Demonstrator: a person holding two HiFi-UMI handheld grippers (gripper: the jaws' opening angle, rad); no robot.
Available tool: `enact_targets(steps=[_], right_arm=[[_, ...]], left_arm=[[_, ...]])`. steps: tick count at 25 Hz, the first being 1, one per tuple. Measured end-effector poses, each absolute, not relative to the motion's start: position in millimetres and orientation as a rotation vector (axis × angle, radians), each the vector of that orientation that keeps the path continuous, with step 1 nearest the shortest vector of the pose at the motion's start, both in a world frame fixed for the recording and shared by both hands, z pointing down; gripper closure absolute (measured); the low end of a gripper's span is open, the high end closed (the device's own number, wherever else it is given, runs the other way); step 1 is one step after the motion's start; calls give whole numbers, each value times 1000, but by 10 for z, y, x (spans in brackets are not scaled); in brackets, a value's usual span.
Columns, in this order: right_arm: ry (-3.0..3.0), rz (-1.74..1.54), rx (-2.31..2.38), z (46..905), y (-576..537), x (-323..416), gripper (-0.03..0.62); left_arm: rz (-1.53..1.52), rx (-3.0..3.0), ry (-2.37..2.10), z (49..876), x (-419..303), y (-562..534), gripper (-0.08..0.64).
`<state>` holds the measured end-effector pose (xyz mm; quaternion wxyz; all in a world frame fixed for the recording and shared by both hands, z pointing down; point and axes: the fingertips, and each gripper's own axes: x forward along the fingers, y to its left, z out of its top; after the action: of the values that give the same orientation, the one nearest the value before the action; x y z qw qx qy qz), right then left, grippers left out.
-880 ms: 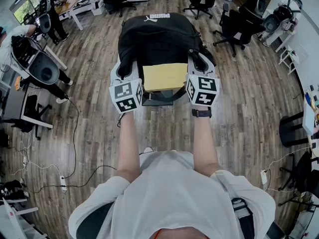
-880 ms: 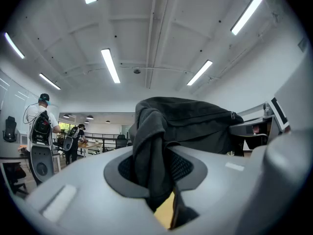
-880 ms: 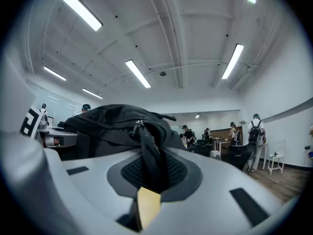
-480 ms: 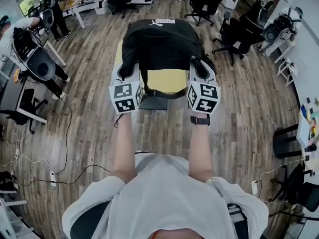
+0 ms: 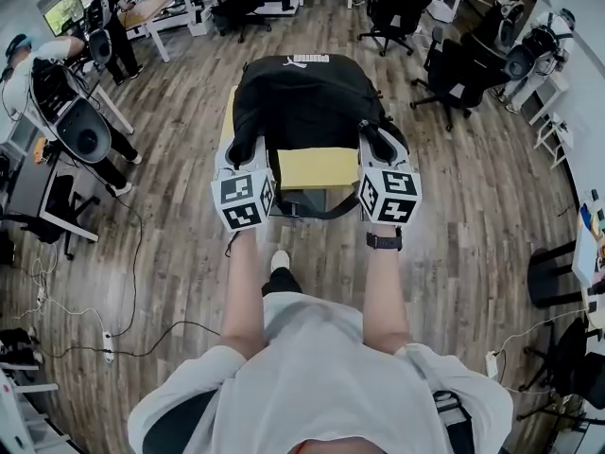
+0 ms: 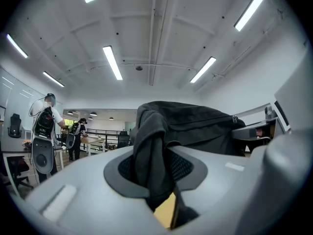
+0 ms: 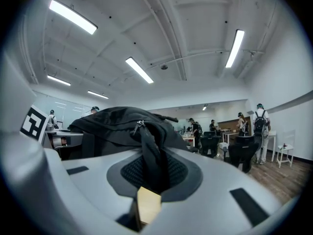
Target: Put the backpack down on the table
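At centre left of the head view, the left gripper (image 5: pixel 238 149) is clamped on a dark strap (image 6: pixel 151 160) of the black fabric backpack (image 5: pixel 302 93), and the right gripper (image 5: pixel 380 146) grips likewise. The backpack is over the small yellow-topped table (image 5: pixel 317 166). Both sides should be lowered evenly before release. The white print at its top is probably a logo, unreadable.

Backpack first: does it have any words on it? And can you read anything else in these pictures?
White label on the backpack, at its top edge: too small and blurred to read.
Marker cubes: black-and-white square patterns, no letters or numbers.
Nothing else readable in any view.
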<state>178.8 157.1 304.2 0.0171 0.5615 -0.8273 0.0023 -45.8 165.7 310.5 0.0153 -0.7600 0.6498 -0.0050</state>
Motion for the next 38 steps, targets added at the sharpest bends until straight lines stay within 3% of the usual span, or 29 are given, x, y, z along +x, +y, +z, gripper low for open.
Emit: enact_targets(steps=[24,38], right_arm=[[-2381,-65,1896,3061,-863,1074,537],[-2323,-65,1907,3133,-1708,675,535]], left_arm=[[2,-2474,1933,3147,-1163,-947,454],[30,-2532,1946,3270,-1556,-1787,454]])
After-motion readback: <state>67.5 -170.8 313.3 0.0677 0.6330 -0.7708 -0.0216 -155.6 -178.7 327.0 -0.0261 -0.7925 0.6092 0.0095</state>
